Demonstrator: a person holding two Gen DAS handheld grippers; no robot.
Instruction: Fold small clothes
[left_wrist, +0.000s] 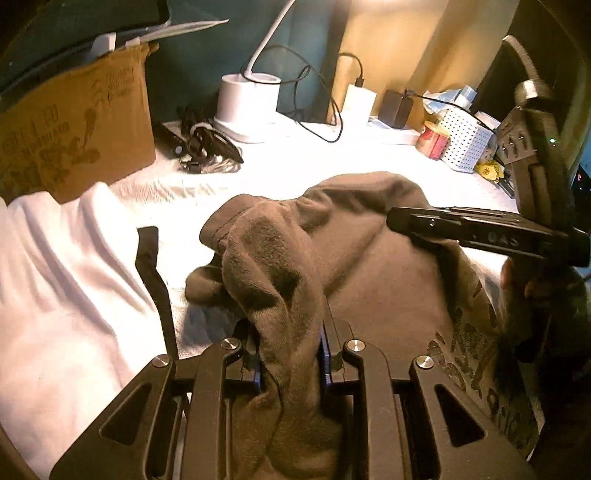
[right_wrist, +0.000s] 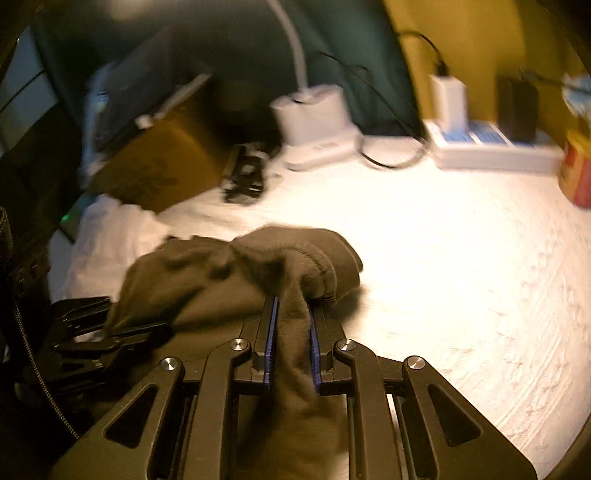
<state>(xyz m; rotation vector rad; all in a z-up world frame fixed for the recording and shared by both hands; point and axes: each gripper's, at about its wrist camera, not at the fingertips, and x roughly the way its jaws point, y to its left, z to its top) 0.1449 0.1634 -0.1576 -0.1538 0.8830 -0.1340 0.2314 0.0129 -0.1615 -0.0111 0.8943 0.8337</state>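
Note:
A brown fleece garment (left_wrist: 354, 266) with a pale print near one edge lies bunched over the white table cover (left_wrist: 332, 166). My left gripper (left_wrist: 290, 332) is shut on a thick fold of it, the cloth running up between the blue pads. In the left wrist view the right gripper (left_wrist: 402, 221) comes in from the right, pinching the garment's far side. The right wrist view shows the right gripper (right_wrist: 293, 314) shut on another bunch of the brown garment (right_wrist: 258, 266), with the left gripper (right_wrist: 110, 332) at the lower left, gripping the garment's left edge.
A white cloth (left_wrist: 66, 280) and a black strap (left_wrist: 151, 266) lie at the left. A cardboard box (left_wrist: 74, 129), a lamp base (left_wrist: 247, 107), cables, a power strip (right_wrist: 491, 147), a red can (left_wrist: 432, 140) and a white perforated basket (left_wrist: 465, 144) line the back.

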